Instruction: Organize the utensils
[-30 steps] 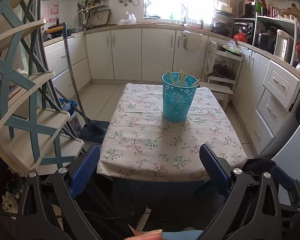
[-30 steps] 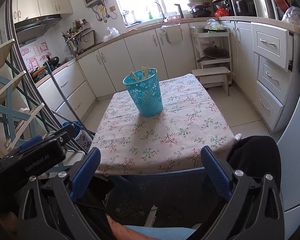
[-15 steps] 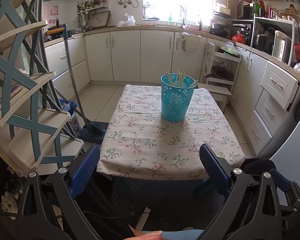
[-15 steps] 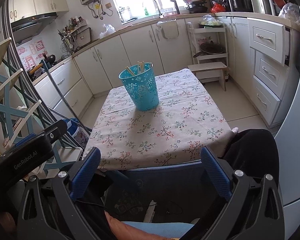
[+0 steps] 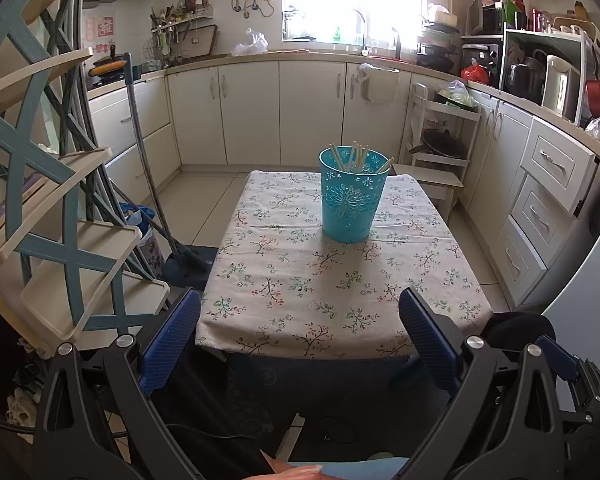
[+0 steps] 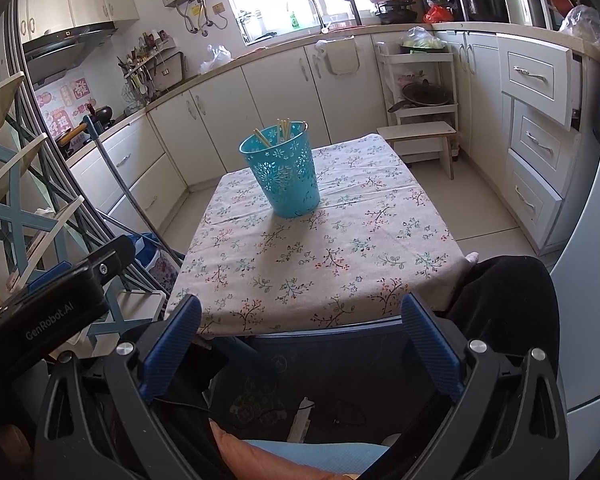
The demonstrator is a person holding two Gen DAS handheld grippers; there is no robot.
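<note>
With my left claw (image 5: 300,316) and right claw (image 6: 300,316) both spread and empty short of the counter (image 5: 300,280), I judge the chopsticks (image 5: 354,156) in the mid-counter teal holder (image 5: 352,200) light, stiff, slippery, best pinched near their tops.

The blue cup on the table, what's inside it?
Pale chopsticks stick up out of the blue cup, leaning on its rim. Their lower ends and the cup's bottom are hidden by its wall.
</note>
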